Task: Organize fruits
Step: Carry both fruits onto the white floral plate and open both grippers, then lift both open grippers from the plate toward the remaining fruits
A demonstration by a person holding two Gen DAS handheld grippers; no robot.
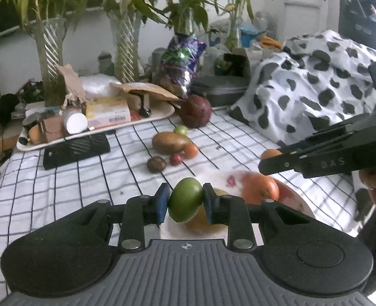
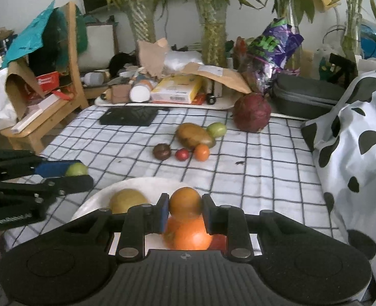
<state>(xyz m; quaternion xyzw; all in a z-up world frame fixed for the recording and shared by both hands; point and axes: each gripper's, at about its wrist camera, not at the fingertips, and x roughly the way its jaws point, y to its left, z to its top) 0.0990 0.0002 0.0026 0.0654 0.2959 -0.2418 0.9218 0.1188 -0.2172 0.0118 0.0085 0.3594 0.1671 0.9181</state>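
Note:
My left gripper [image 1: 185,200] is shut on a green fruit [image 1: 185,199] and holds it above the near edge of a white plate [image 1: 295,199]. My right gripper [image 2: 185,207] is shut on a small orange fruit [image 2: 184,202] over the same plate [image 2: 147,185], which holds a large orange [image 2: 189,233], a yellow fruit [image 2: 128,200] and a red one. The right gripper also shows in the left wrist view [image 1: 267,162]. On the checked cloth lie a mango [image 2: 193,135], a green tomato [image 2: 216,129], a small orange [image 2: 202,152], a red fruit [image 2: 182,154], a dark fruit [image 2: 161,151] and a big dark red fruit [image 2: 251,112].
A black flat case [image 2: 129,116] and a cluttered white tray [image 2: 223,105] lie at the table's far side, with glass vases of plants behind. A cow-print cloth [image 2: 353,137] is piled on the right. A wooden chair [image 2: 68,76] stands at the left.

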